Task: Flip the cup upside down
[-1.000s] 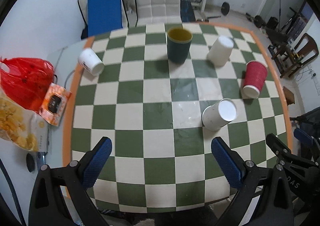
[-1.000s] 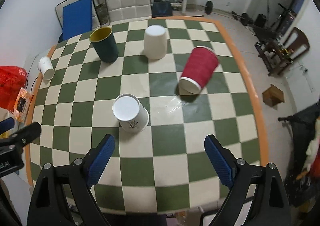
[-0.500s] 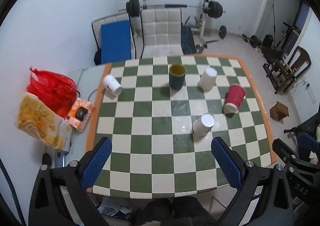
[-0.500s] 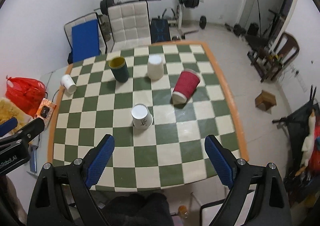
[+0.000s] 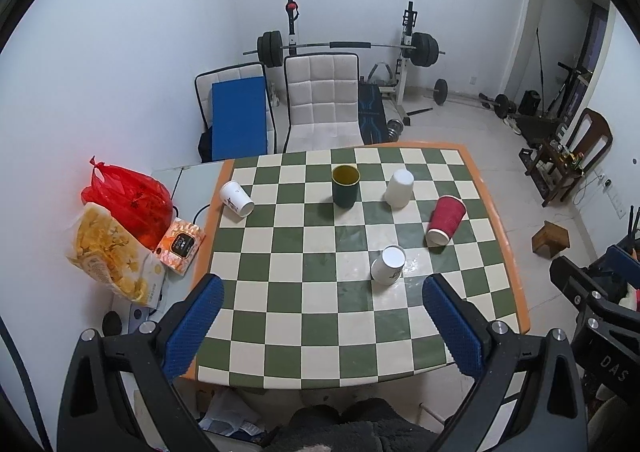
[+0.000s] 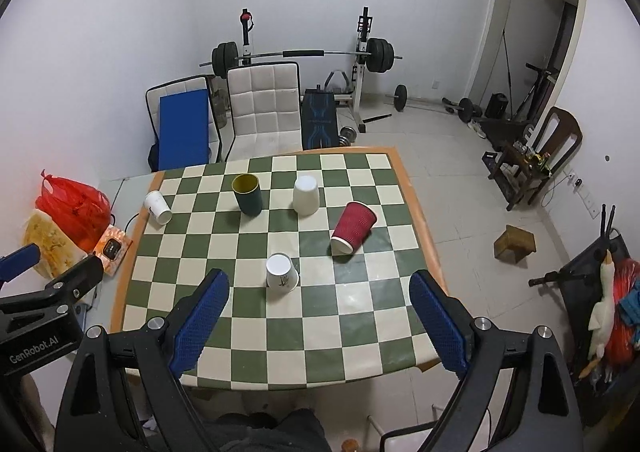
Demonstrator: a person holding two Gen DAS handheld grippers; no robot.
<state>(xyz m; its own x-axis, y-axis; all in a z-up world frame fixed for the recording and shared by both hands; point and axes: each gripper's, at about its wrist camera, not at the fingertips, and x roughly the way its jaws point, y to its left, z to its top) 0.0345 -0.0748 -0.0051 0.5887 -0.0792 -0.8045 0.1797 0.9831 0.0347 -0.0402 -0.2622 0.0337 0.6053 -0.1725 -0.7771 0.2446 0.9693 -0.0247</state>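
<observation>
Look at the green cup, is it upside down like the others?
No, the green cup stands upright with its yellow inside showing at the top, on the checkered table.

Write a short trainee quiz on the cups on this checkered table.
1. True or false: the dark green cup stands mouth up on the checkered table.
2. Which cup sits nearest the table's left edge? A) red ribbed cup B) small white cup C) printed white cup
3. Fill in: the plain white cup beside the green one stands with its mouth facing ____.

Key: 1 true. 2 B. 3 down. Both the left gripper and the right gripper are open and hold nothing.
</observation>
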